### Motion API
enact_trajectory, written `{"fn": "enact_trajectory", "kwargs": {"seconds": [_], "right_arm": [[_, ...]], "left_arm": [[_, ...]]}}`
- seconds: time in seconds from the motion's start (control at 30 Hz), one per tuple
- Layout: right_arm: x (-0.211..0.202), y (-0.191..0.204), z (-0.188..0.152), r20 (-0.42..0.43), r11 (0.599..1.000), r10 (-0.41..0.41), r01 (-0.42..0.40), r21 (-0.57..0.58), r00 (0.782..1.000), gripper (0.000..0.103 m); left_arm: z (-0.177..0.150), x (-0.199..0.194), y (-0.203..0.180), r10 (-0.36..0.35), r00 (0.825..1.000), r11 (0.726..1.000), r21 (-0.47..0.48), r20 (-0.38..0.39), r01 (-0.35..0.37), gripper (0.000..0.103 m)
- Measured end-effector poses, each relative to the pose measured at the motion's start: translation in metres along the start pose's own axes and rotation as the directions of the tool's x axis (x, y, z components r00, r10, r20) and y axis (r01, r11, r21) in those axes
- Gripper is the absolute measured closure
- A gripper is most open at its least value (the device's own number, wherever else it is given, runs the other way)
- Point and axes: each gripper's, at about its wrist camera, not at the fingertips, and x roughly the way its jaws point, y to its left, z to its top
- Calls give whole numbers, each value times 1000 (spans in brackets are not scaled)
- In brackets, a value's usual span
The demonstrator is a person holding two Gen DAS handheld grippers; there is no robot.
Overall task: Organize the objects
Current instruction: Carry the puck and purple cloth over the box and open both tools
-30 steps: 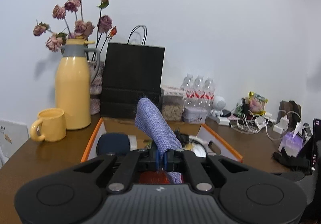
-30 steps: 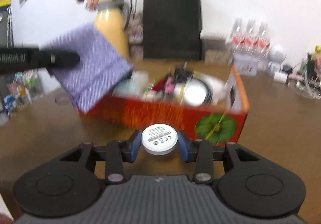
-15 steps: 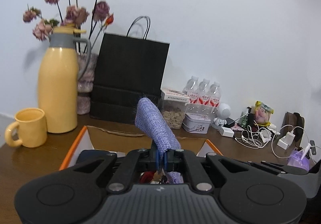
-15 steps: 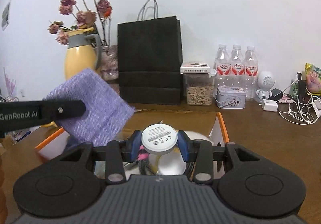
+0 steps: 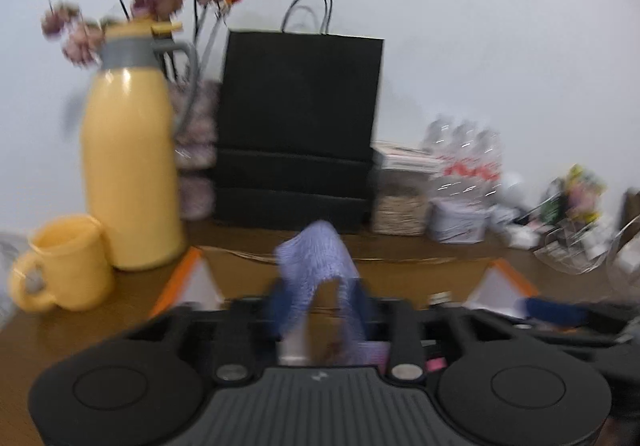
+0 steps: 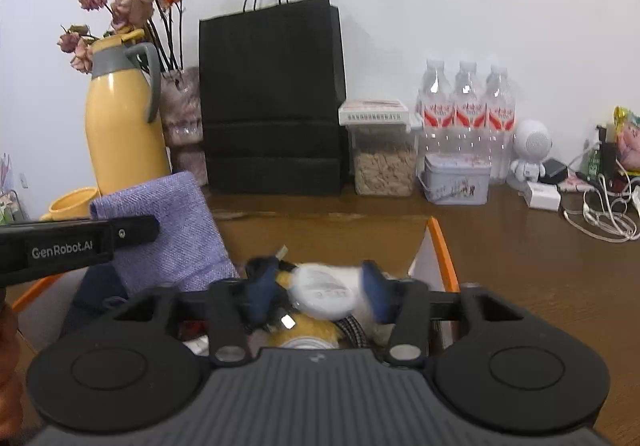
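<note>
Both claws are held over the open cardboard box (image 6: 434,246) on the wooden table (image 6: 540,258).

Left claw (image 5: 316,310): fingers spread apart, purple cloth (image 5: 320,270) draped loosely between them, folded end up; whether any grip remains cannot be told through the blur.

Right claw (image 6: 320,288): fingers parted, white round disc (image 6: 320,290) lying between them, seemingly unpinched, directly above the box's clutter.

Judgement: both items sit straight below, so release into the box follows.
</note>
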Motion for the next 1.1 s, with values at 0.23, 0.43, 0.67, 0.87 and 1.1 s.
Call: {"fn": "enact_trajectory", "kwargs": {"seconds": [0.23,0.43,0.67,0.87,1.1], "right_arm": [[-11,-1,-8,40,1000,-24,24,-9,999,0],[-21,-1,-7,63,1000,-20,20,-3,998,0],[-42,2,-11,114,999,-18,21,-27,993,0],[-60,3,-22,136,999,-13,19,-45,991,0],[-81,4,-48,120,999,-13,20,-51,993,0]], "left_arm": [[-5,-13,3,98,992,995,24,74,-100,0],[-6,-18,0,111,990,993,28,83,-114,0],[-12,-36,-5,120,985,992,35,124,-125,0],[-25,-57,-4,92,986,994,46,142,-100,0],[-46,-80,-1,62,990,995,70,124,-71,0]]}}
